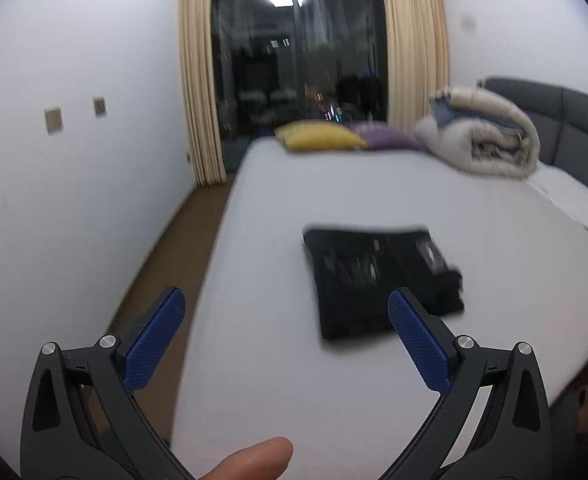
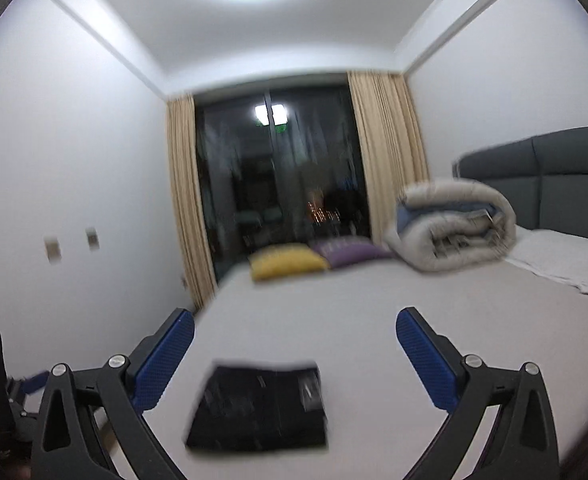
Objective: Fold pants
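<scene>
The black pants [image 1: 378,280] lie folded into a compact rectangle on the white bed [image 1: 278,216]. They also show in the right wrist view [image 2: 258,410], low and centre. My left gripper [image 1: 286,312] is open and empty, held above the bed's near left part, with the pants just beyond its right finger. My right gripper [image 2: 294,332] is open and empty, raised above the bed [image 2: 374,320] with the pants below and between its fingers. Both views are blurred.
A yellow pillow [image 1: 318,136], a purple pillow [image 1: 386,136] and a rolled duvet [image 1: 482,132] lie at the bed's far end. A grey headboard [image 2: 554,176] is at the right. The floor strip [image 1: 166,256] and white wall run along the left. Curtained window behind.
</scene>
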`<state>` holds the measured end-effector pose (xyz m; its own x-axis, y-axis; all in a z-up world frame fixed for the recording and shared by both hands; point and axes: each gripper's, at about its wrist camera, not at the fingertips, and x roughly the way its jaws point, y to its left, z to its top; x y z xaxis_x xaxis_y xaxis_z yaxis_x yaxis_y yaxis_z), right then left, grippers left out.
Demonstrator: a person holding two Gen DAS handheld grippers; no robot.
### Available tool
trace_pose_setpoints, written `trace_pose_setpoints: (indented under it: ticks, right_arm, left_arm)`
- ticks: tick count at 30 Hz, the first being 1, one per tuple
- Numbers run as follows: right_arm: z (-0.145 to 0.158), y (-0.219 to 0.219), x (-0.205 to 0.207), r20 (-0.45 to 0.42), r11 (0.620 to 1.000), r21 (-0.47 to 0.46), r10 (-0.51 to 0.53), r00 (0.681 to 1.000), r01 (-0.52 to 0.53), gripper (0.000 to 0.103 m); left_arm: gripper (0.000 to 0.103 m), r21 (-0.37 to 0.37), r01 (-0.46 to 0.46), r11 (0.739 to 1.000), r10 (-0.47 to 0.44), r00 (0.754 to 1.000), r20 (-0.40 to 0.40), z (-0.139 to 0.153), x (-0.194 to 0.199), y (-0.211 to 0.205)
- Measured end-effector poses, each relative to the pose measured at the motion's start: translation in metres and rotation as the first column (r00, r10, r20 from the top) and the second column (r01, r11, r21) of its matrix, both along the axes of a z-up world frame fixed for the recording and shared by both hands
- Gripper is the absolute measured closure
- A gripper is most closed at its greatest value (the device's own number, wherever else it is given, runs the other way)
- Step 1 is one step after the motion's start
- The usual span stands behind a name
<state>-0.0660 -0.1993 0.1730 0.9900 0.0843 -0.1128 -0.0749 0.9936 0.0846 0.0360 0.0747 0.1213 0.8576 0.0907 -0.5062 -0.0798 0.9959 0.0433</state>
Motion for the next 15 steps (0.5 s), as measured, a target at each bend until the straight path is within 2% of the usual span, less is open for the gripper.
trace_pose_setpoints:
  ticks: [3,7,10,15]
  right_arm:
    - [-0.028,0.004,0.01,-0.122,0.998,-0.055,-0.051,0.991,0.044,0.0]
    - [-0.067,0.0,0.025,-0.304,0.999,-0.008,-0.039,0.952,0.038,0.0]
    - [-0.089,0.002,0.032,-0.384,0.999,-0.011,-0.039,0.922,0.038,0.0]
    - [-0.108,0.011,0.045,-0.464,0.999,-0.028,-0.034,0.885,0.023,0.0]
  left_arm:
    - [0.0,-0.043,0.004,0.999,-0.009,0.995,-0.102,-0.029,0.004,0.0]
    - [0.0,-0.078,0.009,0.997,-0.024,0.982,-0.187,-0.057,0.01,-0.002]
    - [0.0,-0.084,0.015,0.996,-0.033,0.976,-0.217,-0.07,0.011,-0.004]
    - [0.0,-0.092,0.014,0.996,-0.037,0.966,-0.255,-0.09,0.032,-0.002]
